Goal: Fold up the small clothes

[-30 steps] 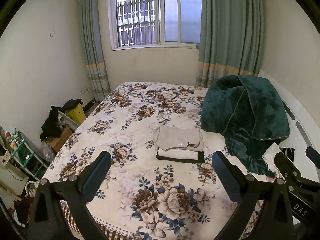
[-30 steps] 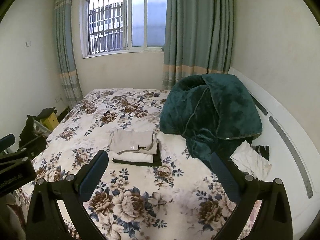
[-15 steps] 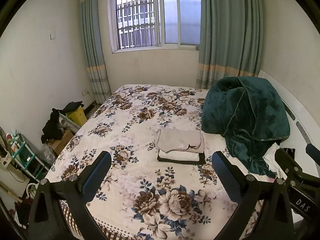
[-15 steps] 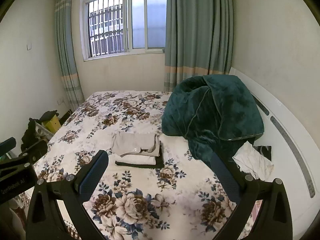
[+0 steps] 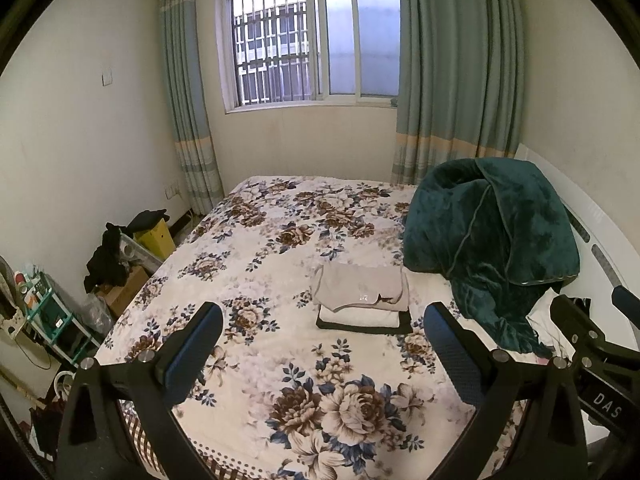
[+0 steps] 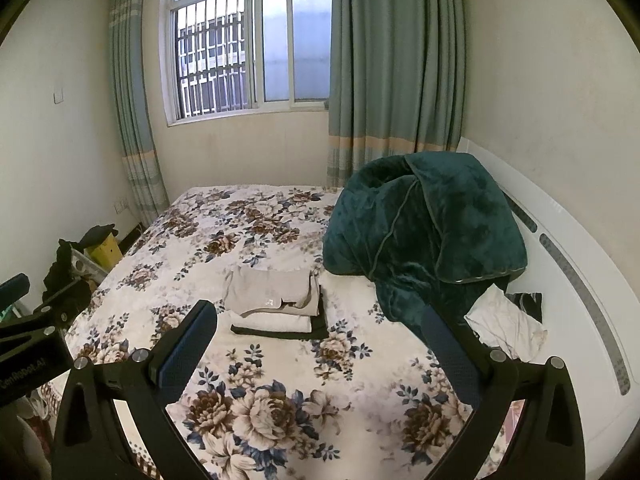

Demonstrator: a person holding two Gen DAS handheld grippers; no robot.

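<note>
While both tools hover above the bed's (image 5: pixel 256 248) near edge, the left gripper (image 5: pixel 320 344) and right gripper (image 6: pixel 320 340) gape wide, holding nothing; the folded clothes stack (image 5: pixel 362 300) lies mid-bed, just beside the green blanket (image 5: pixel 492 240) at the right edge.

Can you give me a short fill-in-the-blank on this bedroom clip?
1. The top garment of the stack is ____ in colour.
2. The bottom garment in that stack is ____.
3. Both tools, left and right, are ____ and hold nothing.
4. The heaped blanket beside the stack is dark ____.

Missing words: beige; black; open; green
</note>
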